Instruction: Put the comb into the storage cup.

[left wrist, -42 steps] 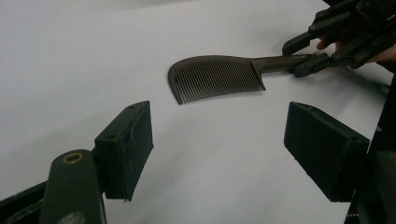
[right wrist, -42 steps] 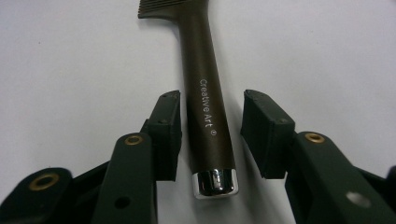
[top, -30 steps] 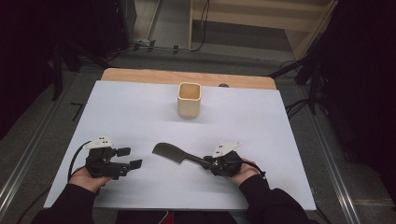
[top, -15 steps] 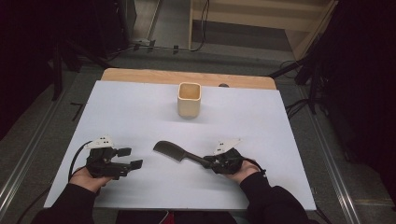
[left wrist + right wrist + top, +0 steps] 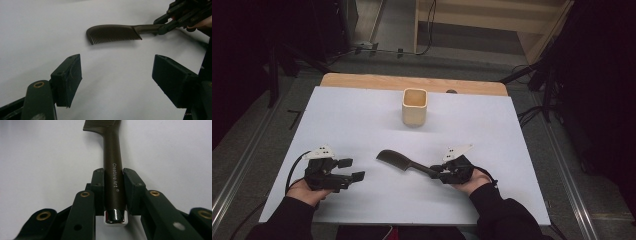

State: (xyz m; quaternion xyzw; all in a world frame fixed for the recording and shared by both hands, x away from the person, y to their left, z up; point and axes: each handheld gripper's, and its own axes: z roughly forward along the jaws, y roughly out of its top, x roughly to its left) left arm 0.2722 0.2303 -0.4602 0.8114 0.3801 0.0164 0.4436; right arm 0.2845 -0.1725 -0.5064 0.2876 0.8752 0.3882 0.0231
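Note:
A dark brown comb [image 5: 394,160] lies on the white table sheet [image 5: 362,120], teeth end toward the left. My right gripper [image 5: 434,172] is shut on its handle; in the right gripper view both pads press the handle's sides [image 5: 113,185], just ahead of its shiny metal end cap. The comb [image 5: 110,150] runs straight away from the jaws. My left gripper [image 5: 352,169] rests at the front left, open and holding nothing. In the left gripper view its jaws [image 5: 117,72] stand wide apart, with the comb [image 5: 113,33] and the right gripper [image 5: 162,25] beyond them.
A pale wooden square cup [image 5: 414,107] stands upright toward the back middle of the sheet. A bare wooden table edge [image 5: 362,80] runs behind it. Cables and dark stands surround the table on the floor.

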